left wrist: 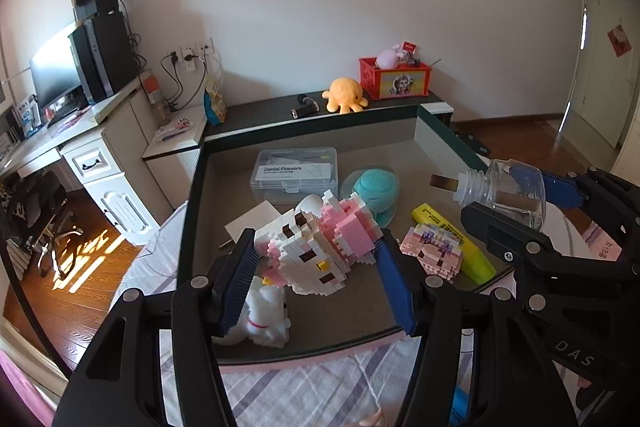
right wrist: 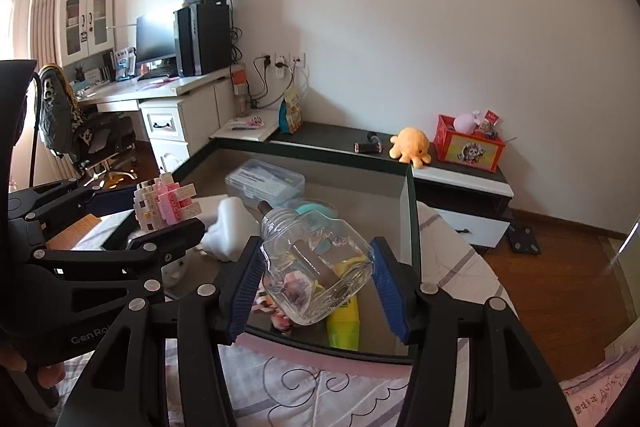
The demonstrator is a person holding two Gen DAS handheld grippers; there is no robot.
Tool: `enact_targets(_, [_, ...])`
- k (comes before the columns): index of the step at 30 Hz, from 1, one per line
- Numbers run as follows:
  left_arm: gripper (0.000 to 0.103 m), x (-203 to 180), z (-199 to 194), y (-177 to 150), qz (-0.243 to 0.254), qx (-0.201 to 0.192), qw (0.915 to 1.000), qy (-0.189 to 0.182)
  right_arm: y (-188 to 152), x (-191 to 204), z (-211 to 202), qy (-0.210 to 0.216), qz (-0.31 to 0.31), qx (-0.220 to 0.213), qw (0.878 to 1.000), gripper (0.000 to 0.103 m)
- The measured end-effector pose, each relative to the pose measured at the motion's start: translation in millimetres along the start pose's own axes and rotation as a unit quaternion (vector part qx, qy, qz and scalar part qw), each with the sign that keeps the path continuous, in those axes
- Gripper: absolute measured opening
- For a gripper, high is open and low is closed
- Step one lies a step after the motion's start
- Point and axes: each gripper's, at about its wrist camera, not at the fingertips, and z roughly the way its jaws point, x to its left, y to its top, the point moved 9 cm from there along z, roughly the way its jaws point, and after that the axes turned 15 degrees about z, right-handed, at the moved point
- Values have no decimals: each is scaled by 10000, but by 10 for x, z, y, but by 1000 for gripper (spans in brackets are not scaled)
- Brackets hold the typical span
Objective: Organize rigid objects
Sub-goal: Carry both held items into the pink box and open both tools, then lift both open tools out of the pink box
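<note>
My left gripper (left wrist: 316,257) is shut on a pink and white brick-built figure (left wrist: 320,227), which hangs tilted over the glass-walled tray (left wrist: 192,223). In the right wrist view the same figure (right wrist: 164,205) shows at the left in that gripper (right wrist: 160,213). My right gripper (right wrist: 316,247) is shut on a clear glass bottle (right wrist: 316,267) lying on its side with a stick through its neck. It hangs over the tray's near right part (right wrist: 412,227). The left wrist view shows the bottle (left wrist: 508,191) and the right gripper (left wrist: 496,193) at the right.
In the tray lie a clear dental flossers box (left wrist: 294,171), a teal round brush (left wrist: 376,187), a yellow highlighter (left wrist: 460,239), a small pink brick model (left wrist: 434,255) and a white plush (left wrist: 268,315). Behind, a low cabinet bears an orange octopus plush (left wrist: 344,95) and a red box (left wrist: 394,79).
</note>
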Motion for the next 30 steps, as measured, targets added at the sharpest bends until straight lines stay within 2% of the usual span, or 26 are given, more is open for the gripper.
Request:
enact_targets(4, [60, -78, 293, -89, 84, 314, 9995, -38, -103, -181, 204, -108, 45, 211, 9997, 55])
enact_targets(8, [63, -129, 372, -169, 99, 393, 9992, -15, -149, -247, 289, -155, 89, 335, 9993, 56])
enact_targets(11, [74, -129, 305, -175, 216, 337, 9991, 170, -164, -274, 270, -138, 210, 387, 9989, 57])
enact_targets(13, [86, -76, 202, -181, 187, 273, 9989, 339, -136, -307, 165, -133, 310, 296, 9990, 64])
enact_targets(15, [92, -5, 48, -181, 32, 117, 9992, 372, -117, -323, 13, -165, 373, 178, 9990, 83])
enact_targets(17, [100, 42, -153, -212, -144, -12, 9993, 352, -109, -288, -194, -104, 407, 31, 9991, 83])
enact_targets(20, [103, 89, -560, -291, -368, -303, 9977, 484, -130, -201, -552, -57, 467, -175, 9987, 83])
enact_targets(22, [103, 78, -859, -355, -425, -502, 9964, 527, -172, -103, -789, 10, 465, -299, 9985, 84])
enact_targets(27, [103, 61, -1535, -565, -472, -840, 9902, 1007, -315, 199, -1387, 261, 439, -586, 9970, 86])
enact_targets(30, [103, 52, -1905, -705, -576, -992, 9863, 1182, -415, 343, -1739, 267, 371, -808, 9957, 86])
